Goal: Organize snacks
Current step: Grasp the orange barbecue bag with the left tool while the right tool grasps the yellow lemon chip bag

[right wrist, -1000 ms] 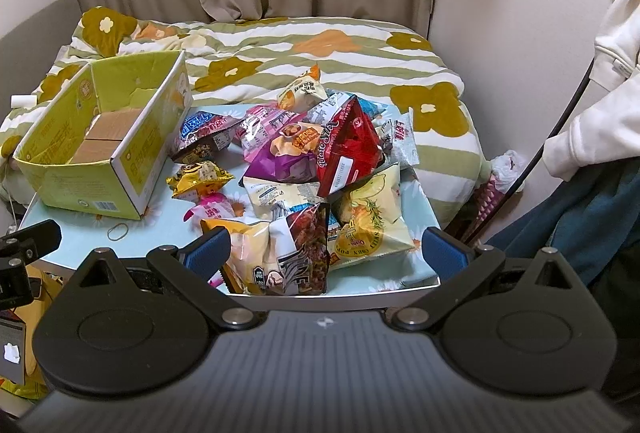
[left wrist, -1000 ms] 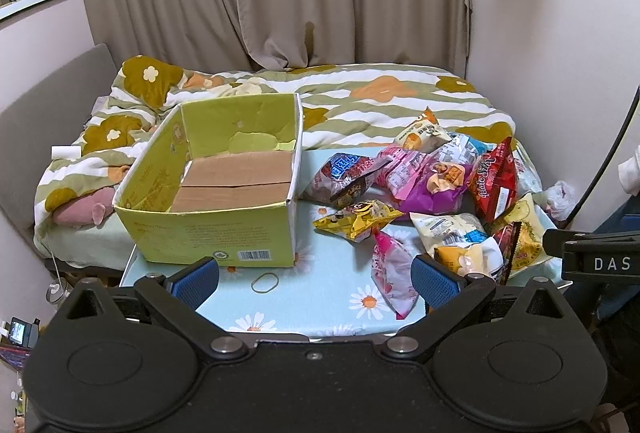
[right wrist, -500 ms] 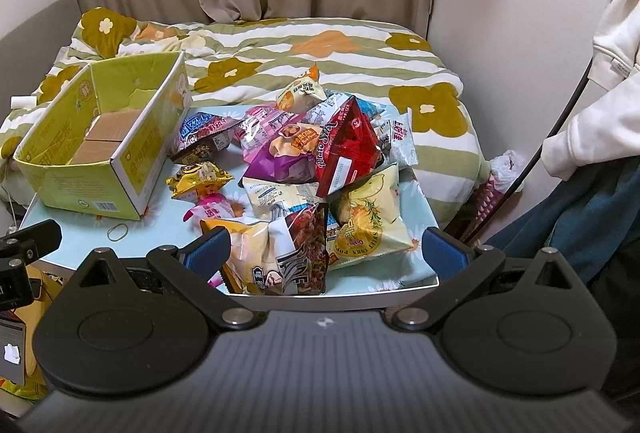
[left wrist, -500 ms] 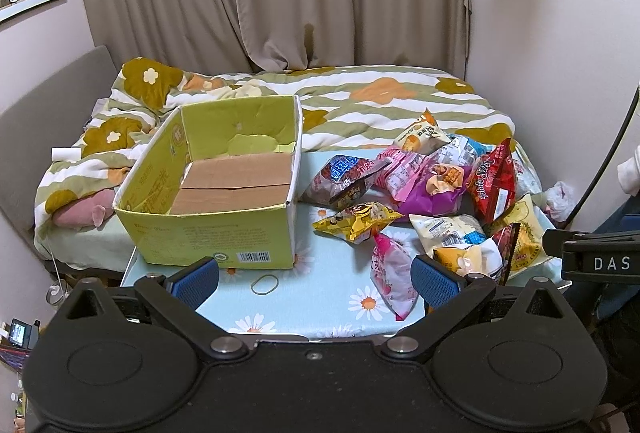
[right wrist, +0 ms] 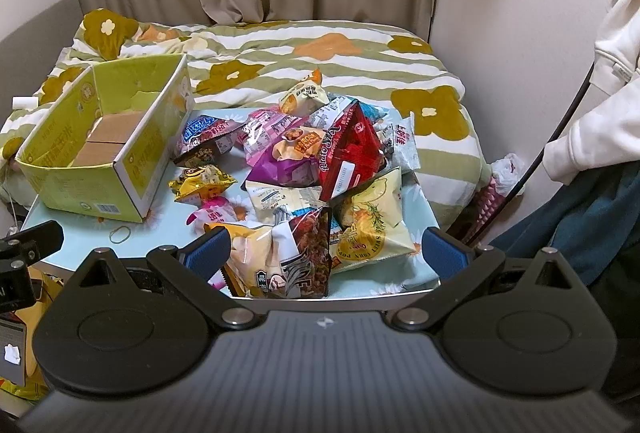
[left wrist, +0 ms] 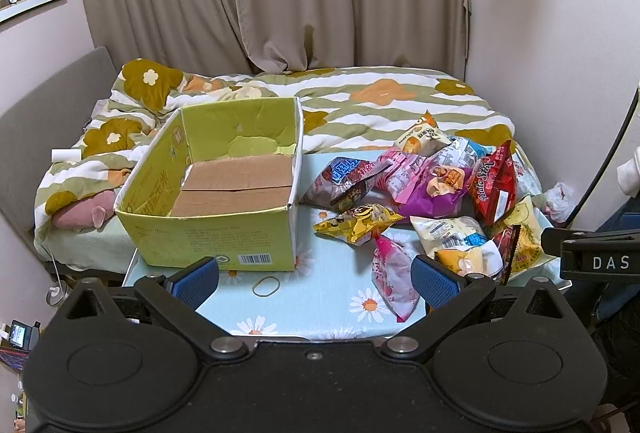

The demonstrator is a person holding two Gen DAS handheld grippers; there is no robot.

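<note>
An open yellow-green cardboard box stands empty on the left of a light blue daisy-print table; it also shows in the right wrist view. A pile of snack bags lies to its right: a red bag, a purple bag, a yellow bag, a pink bag. In the right wrist view the red bag and a yellow chips bag lie just ahead. My left gripper is open and empty at the table's near edge. My right gripper is open and empty before the pile.
A rubber band lies on the table in front of the box. A bed with a floral striped duvet stands behind the table, curtains beyond it. A person in a white top is at the right.
Both grippers have drifted very slightly; the view barely shifts. Nothing was taken hold of or moved.
</note>
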